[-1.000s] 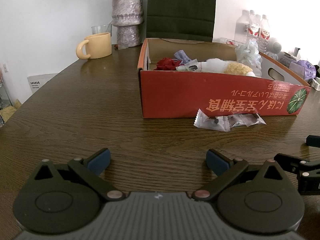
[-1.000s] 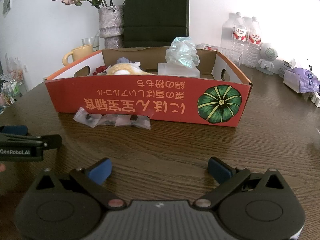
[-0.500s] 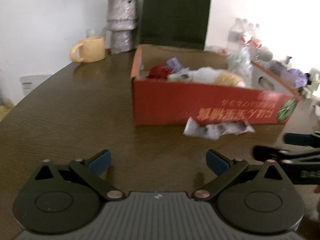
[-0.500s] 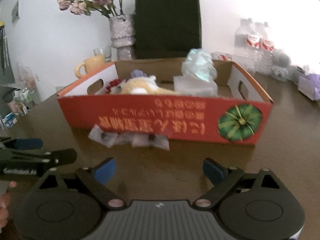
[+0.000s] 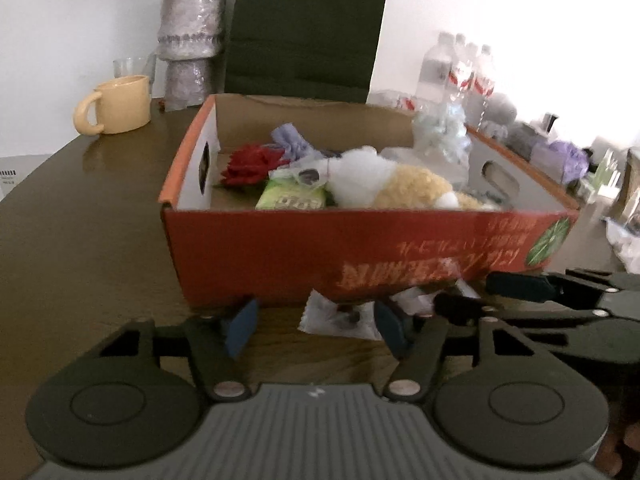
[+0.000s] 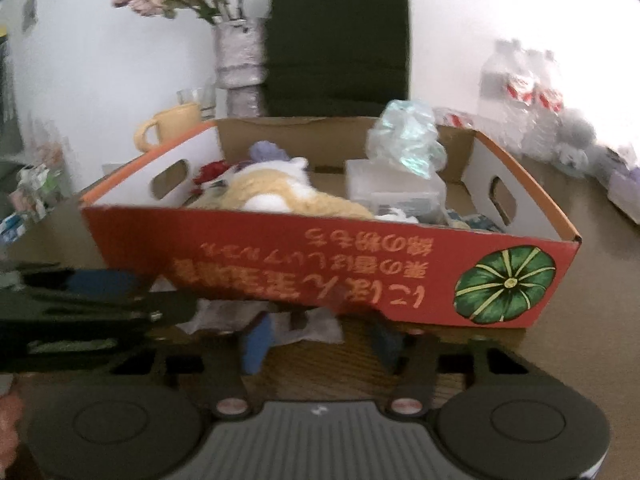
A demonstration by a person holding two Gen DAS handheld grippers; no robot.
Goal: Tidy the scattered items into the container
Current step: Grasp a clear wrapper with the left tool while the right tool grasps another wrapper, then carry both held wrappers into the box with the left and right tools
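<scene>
A red cardboard box (image 5: 280,248) (image 6: 280,248) stands on the brown wooden table (image 5: 80,240). It holds a white-and-tan plush toy (image 5: 384,176), a red flower (image 5: 248,168), a green packet and a crumpled plastic bag. A strip of clear snack packets (image 5: 340,318) (image 6: 308,330) lies on the table against the box's front wall. My left gripper (image 5: 316,328) straddles its left end, jaws closing, pads not pressing. My right gripper (image 6: 322,342) straddles the other end, jaws closing too, with a gap at the right pad. Each gripper shows at the edge of the other's view.
A yellow mug (image 5: 120,104), a silver vase (image 5: 192,48) with flowers and a dark green bag (image 5: 304,28) stand behind the box. Water bottles (image 5: 460,68) and small clutter crowd the right side. A person's hand (image 6: 8,412) shows at the lower left.
Both grippers have moved forward to the foot of the box. Their jaws have narrowed from wide open, and the packet strip now lies between the fingers of each.
</scene>
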